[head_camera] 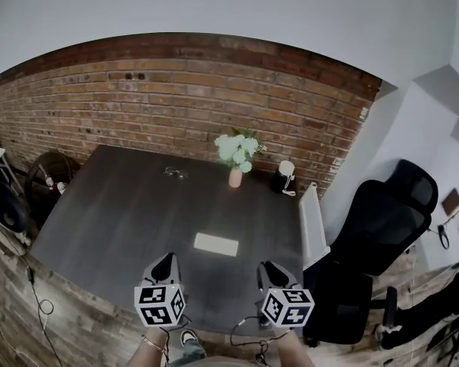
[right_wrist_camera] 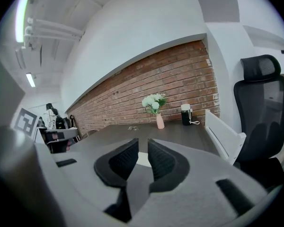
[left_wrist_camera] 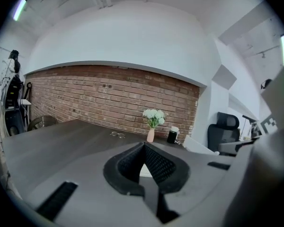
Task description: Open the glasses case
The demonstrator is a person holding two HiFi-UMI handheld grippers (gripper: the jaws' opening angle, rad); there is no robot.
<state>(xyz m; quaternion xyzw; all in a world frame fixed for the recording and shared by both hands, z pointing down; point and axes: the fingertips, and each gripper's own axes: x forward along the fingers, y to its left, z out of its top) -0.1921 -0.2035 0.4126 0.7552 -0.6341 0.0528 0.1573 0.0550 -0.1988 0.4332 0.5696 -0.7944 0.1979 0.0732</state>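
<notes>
The glasses case (head_camera: 216, 244) is a flat white oblong lying closed on the dark table (head_camera: 122, 212), a little ahead of both grippers. My left gripper (head_camera: 167, 258) hovers over the near edge, left of the case; its tips meet with nothing between them (left_wrist_camera: 144, 144). A sliver of the case (left_wrist_camera: 146, 170) shows behind its jaws. My right gripper (head_camera: 267, 266) hovers to the right of the case, its jaws a small gap apart and empty (right_wrist_camera: 143, 141). The case (right_wrist_camera: 143, 159) shows through that gap. Neither gripper touches the case.
A pair of glasses (head_camera: 176, 173) lies at the far side of the table. A pink vase of pale flowers (head_camera: 236, 159) and a black cup with a white lid (head_camera: 284, 177) stand near the brick wall. A white chair (head_camera: 313, 224) and a black office chair (head_camera: 382, 228) stand on the right.
</notes>
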